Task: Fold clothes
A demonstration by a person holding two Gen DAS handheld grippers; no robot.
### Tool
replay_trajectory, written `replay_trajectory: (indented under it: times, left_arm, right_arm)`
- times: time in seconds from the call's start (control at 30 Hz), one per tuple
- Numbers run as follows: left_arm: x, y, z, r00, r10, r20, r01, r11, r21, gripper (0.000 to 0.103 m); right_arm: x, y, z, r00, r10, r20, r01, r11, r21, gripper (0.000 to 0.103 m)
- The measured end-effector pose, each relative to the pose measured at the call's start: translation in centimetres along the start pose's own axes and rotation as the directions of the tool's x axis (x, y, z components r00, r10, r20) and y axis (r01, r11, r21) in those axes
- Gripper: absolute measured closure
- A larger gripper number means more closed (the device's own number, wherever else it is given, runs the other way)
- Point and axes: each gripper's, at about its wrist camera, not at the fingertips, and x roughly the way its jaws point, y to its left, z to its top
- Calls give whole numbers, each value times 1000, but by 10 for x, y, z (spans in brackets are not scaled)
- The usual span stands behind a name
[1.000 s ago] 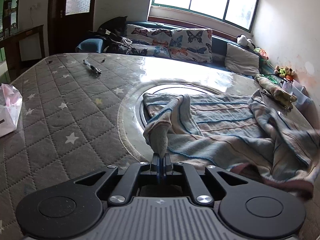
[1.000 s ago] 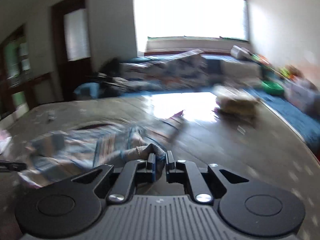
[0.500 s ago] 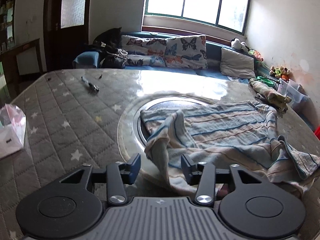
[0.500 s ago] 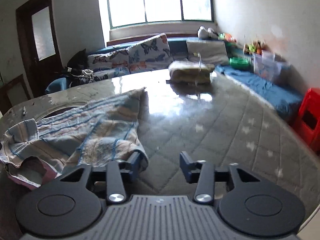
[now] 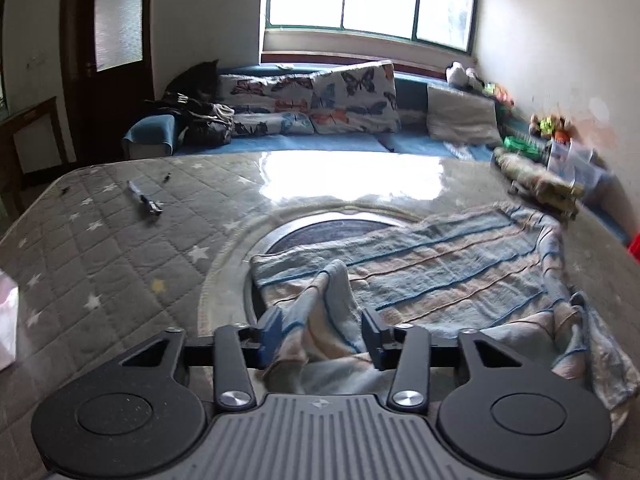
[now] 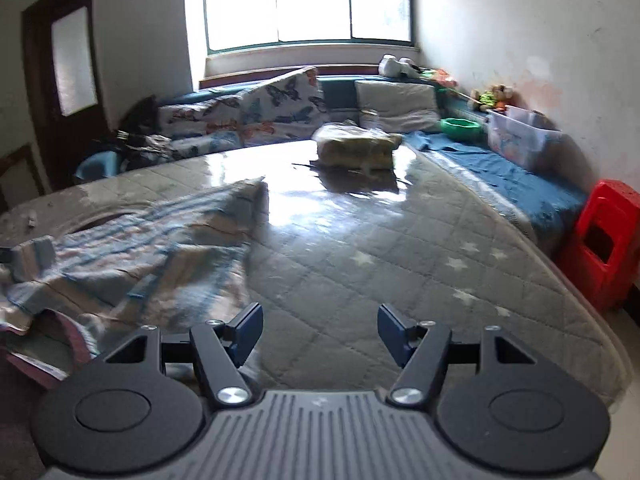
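Observation:
A blue and beige striped garment (image 5: 420, 272) lies spread on the grey quilted mattress (image 5: 100, 248), with a rumpled near edge. My left gripper (image 5: 322, 334) stands open, and a raised fold of the garment sits between its blue fingers (image 5: 270, 330), untouched by the pads. In the right wrist view the same garment (image 6: 132, 248) lies at the left, its pink lining showing at the near edge. My right gripper (image 6: 320, 330) is open wide over bare mattress (image 6: 380, 264), just right of the garment's edge.
A folded yellowish bundle (image 6: 356, 146) sits at the mattress's far end. A pen (image 5: 144, 198) lies at the far left, a white and pink bag (image 5: 8, 320) at the left edge. A sofa with butterfly cushions (image 5: 312, 104) stands behind, a red stool (image 6: 600, 240) at the right.
A second ago both grippers were shut on the garment's near edge. Both have opened and let it drop onto the mattress, and the right one has swung right, off the cloth.

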Motion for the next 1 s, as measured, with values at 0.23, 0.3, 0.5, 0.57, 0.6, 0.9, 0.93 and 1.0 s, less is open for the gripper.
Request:
replay_trajectory:
  times: [0.23, 0.3, 0.5, 0.57, 0.6, 0.9, 0.93, 1.0]
  left_arm:
    - [14, 1, -3, 1000, -3, -22, 3, 1000, 0, 99]
    - [6, 5, -4, 1000, -3, -5, 3, 1000, -11, 100]
    - [-29, 24, -10, 998, 39, 59, -34, 995, -93, 101]
    - [-42, 32, -15, 995, 57, 78, -47, 991, -128, 101]
    - [-48, 36, -17, 994, 66, 87, -53, 988, -146, 101]
    - [-77, 79, -52, 990, 130, 55, -111, 957, -268, 102]
    - [-77, 79, -52, 992, 119, 48, -102, 958, -267, 102]
    - [-75, 78, -51, 995, 94, 40, -80, 962, -261, 99]
  right_arm:
    - [17, 27, 5, 992, 125, -18, -126, 991, -49, 41]
    - [26, 38, 6, 987, 156, -37, -158, 985, -69, 43]
    - [54, 70, -5, 989, 121, -88, -133, 978, -158, 51]
    - [57, 64, -10, 989, 105, -101, -118, 984, -132, 58]
    - [57, 60, -11, 989, 104, -106, -116, 986, -116, 66]
    - [38, 7, -16, 999, -7, -43, 9, 999, 34, 97]
    - [35, 0, -17, 999, -18, -41, 20, 999, 49, 97]
    - [32, -12, -19, 998, -50, -37, 53, 996, 75, 98]
